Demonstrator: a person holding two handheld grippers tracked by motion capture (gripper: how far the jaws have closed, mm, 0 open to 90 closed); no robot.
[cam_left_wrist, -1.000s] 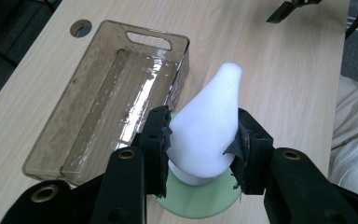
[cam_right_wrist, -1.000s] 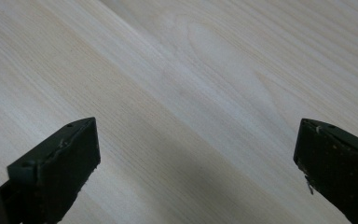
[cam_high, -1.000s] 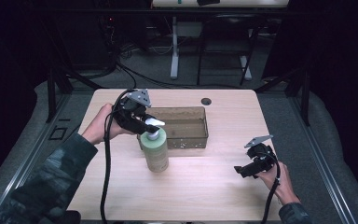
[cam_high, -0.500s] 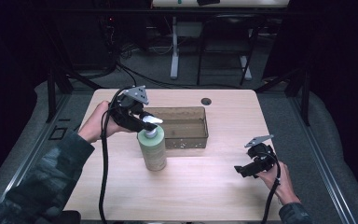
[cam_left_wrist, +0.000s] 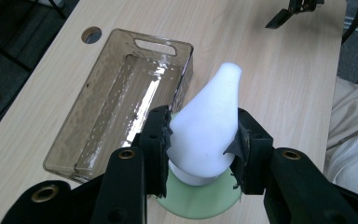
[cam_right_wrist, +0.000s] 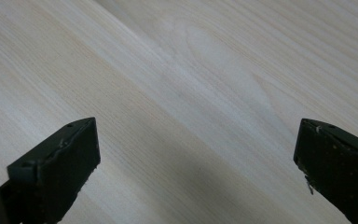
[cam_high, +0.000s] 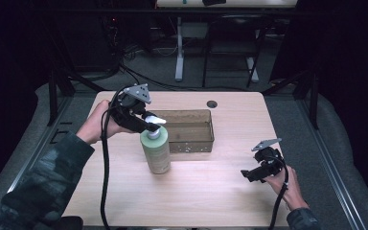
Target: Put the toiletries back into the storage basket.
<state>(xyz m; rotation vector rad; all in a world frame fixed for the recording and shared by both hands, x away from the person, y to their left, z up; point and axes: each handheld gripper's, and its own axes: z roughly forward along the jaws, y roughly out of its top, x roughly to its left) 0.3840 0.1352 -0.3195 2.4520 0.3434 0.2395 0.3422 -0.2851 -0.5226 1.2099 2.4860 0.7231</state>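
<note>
A pale green pump bottle (cam_high: 156,151) stands upright on the wooden table (cam_high: 211,191), just left of a clear brownish plastic bin (cam_high: 191,130). My left gripper (cam_high: 146,123) is shut on the bottle's white pump head (cam_left_wrist: 209,126); both pads press its sides, and the green bottle shoulder (cam_left_wrist: 200,207) shows below. The bin (cam_left_wrist: 116,102) lies open and empty beyond the jaws. My right gripper (cam_high: 249,175) rests low at the table's right front, held by a hand, jaws wide open over bare wood (cam_right_wrist: 191,93) with nothing between them.
A round cable hole (cam_high: 212,103) sits in the table behind the bin. Black cables trail from both grippers toward the front edge. Beyond the table are a dark floor and desk legs (cam_high: 179,52). The other gripper (cam_left_wrist: 293,11) shows far off in the left gripper view.
The left gripper and the bottle it holds have shifted slightly left and back along the bin's side. The right gripper has stayed put.
</note>
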